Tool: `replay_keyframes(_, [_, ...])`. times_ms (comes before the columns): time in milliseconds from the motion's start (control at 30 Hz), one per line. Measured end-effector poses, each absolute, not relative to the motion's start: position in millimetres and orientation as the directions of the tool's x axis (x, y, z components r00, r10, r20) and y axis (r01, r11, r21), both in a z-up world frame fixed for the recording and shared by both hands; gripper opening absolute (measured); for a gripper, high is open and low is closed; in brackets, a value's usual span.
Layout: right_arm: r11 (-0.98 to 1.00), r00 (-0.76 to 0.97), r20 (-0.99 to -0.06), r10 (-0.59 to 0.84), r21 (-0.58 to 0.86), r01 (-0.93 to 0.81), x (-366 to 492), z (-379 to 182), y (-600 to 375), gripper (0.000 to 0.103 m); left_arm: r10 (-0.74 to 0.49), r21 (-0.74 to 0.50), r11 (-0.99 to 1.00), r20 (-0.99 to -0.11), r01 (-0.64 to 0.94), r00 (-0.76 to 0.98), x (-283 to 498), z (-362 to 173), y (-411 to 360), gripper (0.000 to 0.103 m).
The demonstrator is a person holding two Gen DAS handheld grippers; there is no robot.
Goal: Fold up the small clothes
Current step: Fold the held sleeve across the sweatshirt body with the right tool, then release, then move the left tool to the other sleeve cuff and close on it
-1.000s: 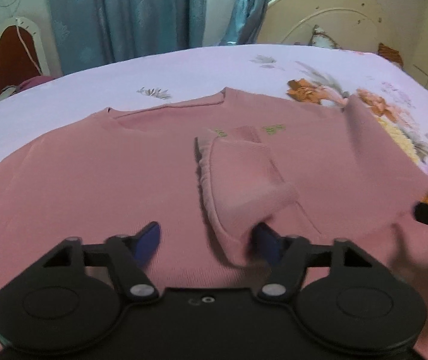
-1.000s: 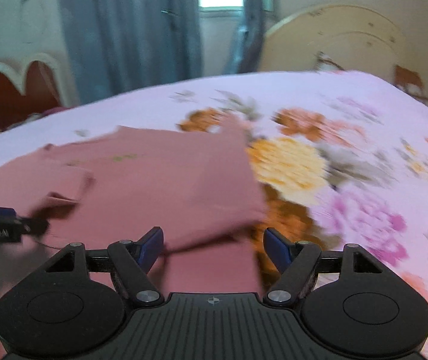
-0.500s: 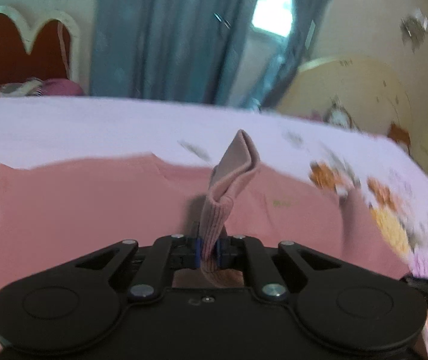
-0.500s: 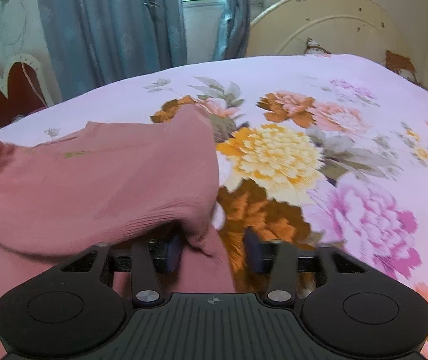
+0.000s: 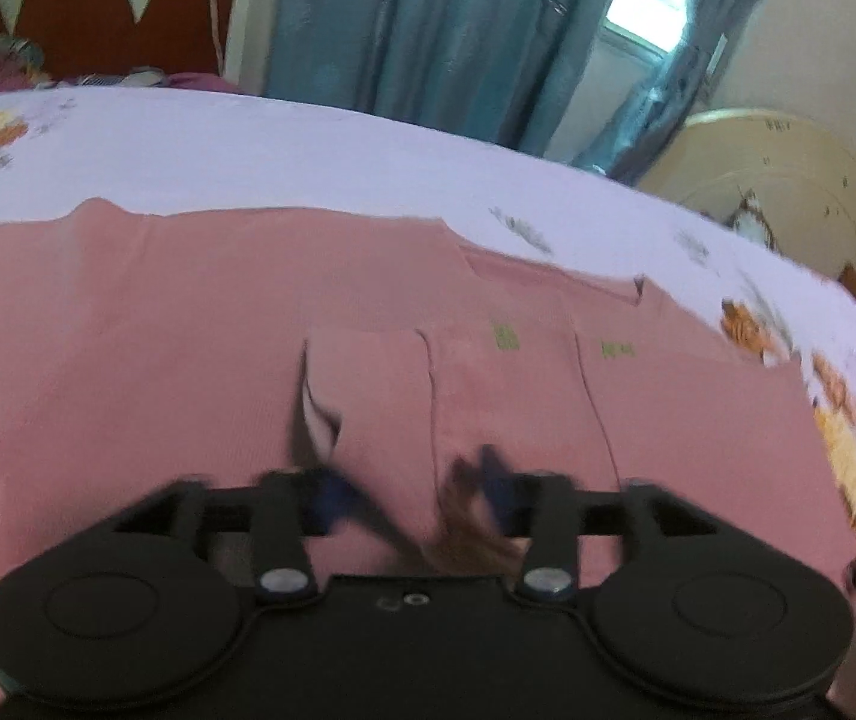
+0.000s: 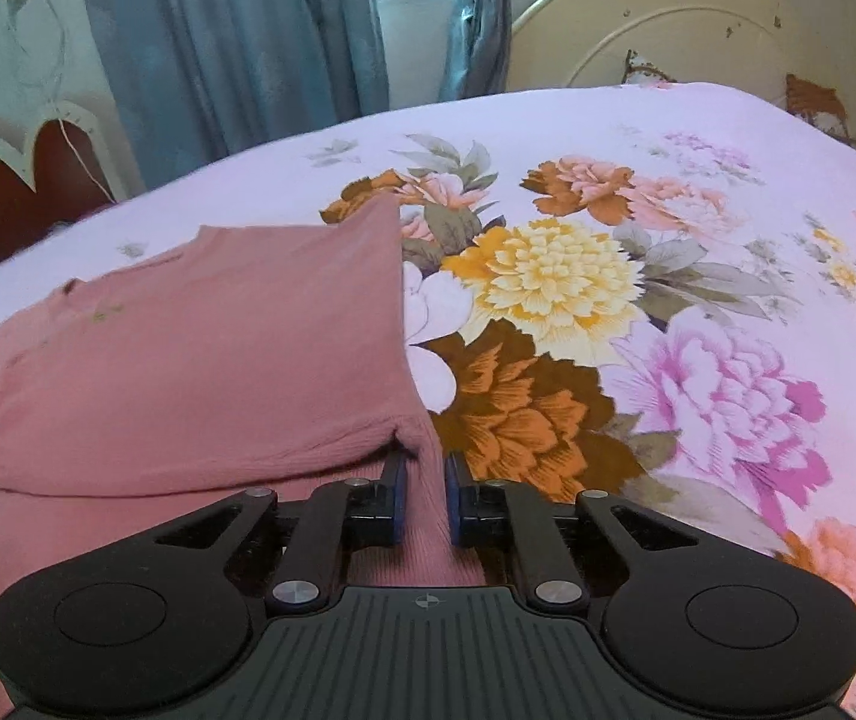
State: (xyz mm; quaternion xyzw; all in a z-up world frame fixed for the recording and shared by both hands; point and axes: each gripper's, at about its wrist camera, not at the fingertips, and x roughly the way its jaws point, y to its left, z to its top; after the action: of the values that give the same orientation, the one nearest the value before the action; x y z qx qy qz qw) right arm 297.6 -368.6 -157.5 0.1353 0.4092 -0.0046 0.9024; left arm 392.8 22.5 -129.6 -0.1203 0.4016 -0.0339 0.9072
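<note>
The pink knit sweater [image 5: 188,324] was judged light, soft and limp, likely to sag and crease wherever it was left unsupported; its ribbed hem and cuffs were taken as the firmest places for a hold. It was seen spread across the floral bedsheet [image 6: 697,276], with one side folded inward and a ribbed sleeve [image 5: 368,396] laid over the chest beside small green markings. The left gripper [image 5: 410,486] was seen blurred, its jaws having just been opening, with the sleeve cuff lying between them but no longer pinched. The right gripper [image 6: 425,498] was nearly closed, and a bunched fold of the hem was clamped between its blue pads [image 6: 396,501].
</note>
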Motion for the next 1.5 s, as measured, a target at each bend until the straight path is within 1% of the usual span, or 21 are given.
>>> replay_keyframes(33, [0.961,0.676,-0.729,0.106,0.25,0.12,295,-153,-370,0.02,-0.152,-0.249,0.967,-0.712,-0.045,0.685,394,-129,24,0.068])
replay_keyframes(67, [0.959,0.686,-0.719,0.108,0.256,0.118,295,-149,-371,0.036,-0.146,-0.25,0.967,-0.706,-0.051,0.693,396,-128,27,0.067])
replay_keyframes(100, [0.96,0.699,-0.707,0.105,0.255,0.114,298,-145,-371,0.05,-0.144,-0.251,0.966,-0.706,-0.056,0.693,400,-128,29,0.062])
replay_keyframes(133, [0.964,0.708,-0.699,0.101,0.246,0.105,304,-143,-370,0.05,-0.139,-0.253,0.965,-0.707,-0.065,0.693,401,-129,30,0.059])
replay_keyframes(200, [0.965,0.706,-0.7,0.113,0.246,0.09,321,-145,-368,0.05,-0.099,-0.225,0.97,-0.715,-0.094,0.692,403,-134,35,0.043])
replay_keyframes(267, [0.961,0.696,-0.706,0.134,0.264,0.083,344,-153,-369,0.05,-0.059,-0.179,0.978,-0.733,-0.109,0.678,407,-139,37,0.03])
replay_keyframes(533, [0.951,0.685,-0.714,0.146,0.292,0.102,440,-184,-371,0.05,-0.034,-0.109,0.992,-0.741,-0.07,0.67,405,-140,31,0.029])
replay_keyframes(567, [0.948,0.683,-0.715,0.15,0.301,0.107,450,-187,-371,0.048,-0.029,-0.101,0.992,-0.741,-0.069,0.671,405,-139,29,0.029])
replay_keyframes(600, [0.944,0.681,-0.715,0.156,0.31,0.11,457,-190,-373,0.026,-0.025,-0.095,0.993,-0.739,-0.068,0.673,404,-140,31,0.029])
replay_keyframes(633, [0.94,0.676,-0.719,0.159,0.319,0.118,463,-192,-374,0.008,-0.019,-0.086,0.994,-0.739,-0.066,0.674,404,-139,30,0.03])
replay_keyframes(700, [0.931,0.672,-0.722,0.164,0.338,0.136,469,-195,-377,0.008,-0.005,-0.062,0.996,-0.737,-0.061,0.676,405,-140,26,0.032])
replay_keyframes(767, [0.948,0.683,-0.72,0.121,0.287,0.135,469,-197,-376,0.008,0.004,-0.052,0.997,-0.737,-0.062,0.676,405,-140,25,0.035])
replay_keyframes(867, [0.938,0.692,-0.713,0.112,0.307,0.164,468,-199,-381,0.008,0.013,-0.045,0.997,-0.74,-0.068,0.673,406,-140,25,0.037])
replay_keyframes(933, [0.95,0.701,-0.71,0.068,0.26,0.171,465,-193,-377,0.009,0.021,-0.04,0.996,-0.744,-0.076,0.668,406,-138,25,0.043])
replay_keyframes(1000, [0.953,0.717,-0.696,0.039,0.241,0.182,456,-184,-374,0.009,0.028,-0.049,0.994,-0.751,-0.098,0.659,404,-133,29,0.066])
replay_keyframes(1100, [0.967,0.729,-0.68,0.078,0.23,0.111,437,-169,-356,0.01,0.029,-0.05,0.994,-0.733,-0.097,0.679,398,-123,34,0.069])
replay_keyframes(1200, [0.974,0.73,-0.669,0.139,0.224,0.02,418,-158,-328,0.011,0.022,-0.057,0.994,-0.741,-0.095,0.671,394,-118,40,0.072])
replay_keyframes(1267, [0.97,0.719,-0.669,0.189,0.24,-0.032,408,-154,-306,0.025,0.023,-0.061,0.993,-0.741,-0.102,0.671,389,-114,45,0.074])
replay_keyframes(1300, [0.967,0.714,-0.668,0.211,0.25,-0.051,403,-152,-296,0.048,0.027,-0.059,0.993,-0.739,-0.105,0.673,386,-112,48,0.077])
replay_keyframes(1333, [0.965,0.714,-0.663,0.225,0.253,-0.07,398,-150,-285,0.057,0.032,-0.055,0.993,-0.735,-0.107,0.677,383,-109,51,0.078])
replay_keyframes(1500, [0.948,0.692,-0.652,0.311,0.265,-0.177,382,-141,-228,0.057,0.053,-0.054,0.99,-0.721,-0.133,0.691,367,-97,72,0.083])
